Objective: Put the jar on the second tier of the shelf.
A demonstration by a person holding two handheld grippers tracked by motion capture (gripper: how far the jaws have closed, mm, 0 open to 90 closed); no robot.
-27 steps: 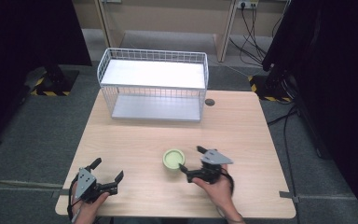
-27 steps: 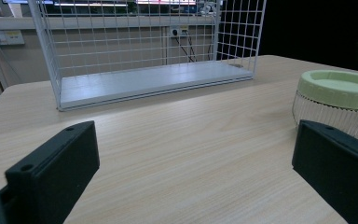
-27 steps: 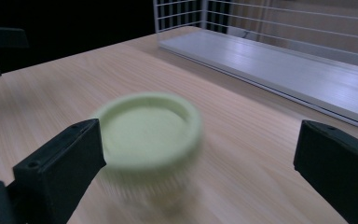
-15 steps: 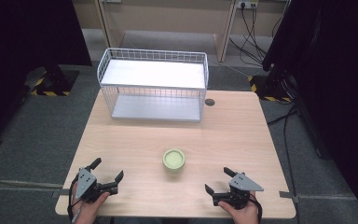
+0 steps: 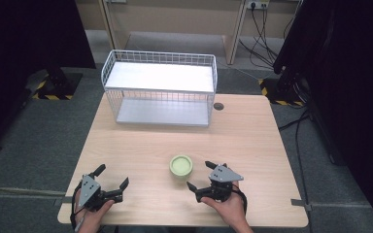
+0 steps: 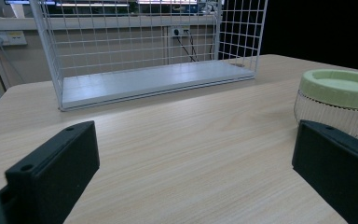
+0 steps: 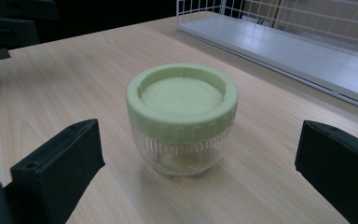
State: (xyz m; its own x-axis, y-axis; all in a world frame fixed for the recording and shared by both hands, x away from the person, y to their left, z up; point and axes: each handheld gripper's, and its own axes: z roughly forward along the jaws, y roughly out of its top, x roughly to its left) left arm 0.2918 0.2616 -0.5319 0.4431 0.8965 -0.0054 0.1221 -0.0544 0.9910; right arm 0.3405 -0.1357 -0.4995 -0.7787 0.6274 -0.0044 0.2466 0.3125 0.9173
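Pale wood grain runs across the table [image 5: 252,141] where a small ribbed glass jar [image 7: 182,122] with a pale green screw lid [image 7: 182,95] stands straight ahead of the right gripper [image 5: 207,176], centred between its two black jaws, which are spread wide and touch nothing. The jar sits upright, its axis vertical and the lid facing up; being round, it points no particular way across the table, so any side offers the same hold. To take it well, the right gripper looks best advanced level until the jaws flank the ribbed glass below the lid's rim, then closed gently and squarely, since the smooth curved glass could slip or tip if pinched off-centre or too high. Off to the jar's far side, the left gripper [image 5: 111,179] rests low over the table with its jaws likewise parted and holding nothing; from it the jar appears ahead and toward its right jaw. Beyond the jar, well apart from both grippers, stands a white wire basket rack [image 5: 160,90] with a flat shelf.
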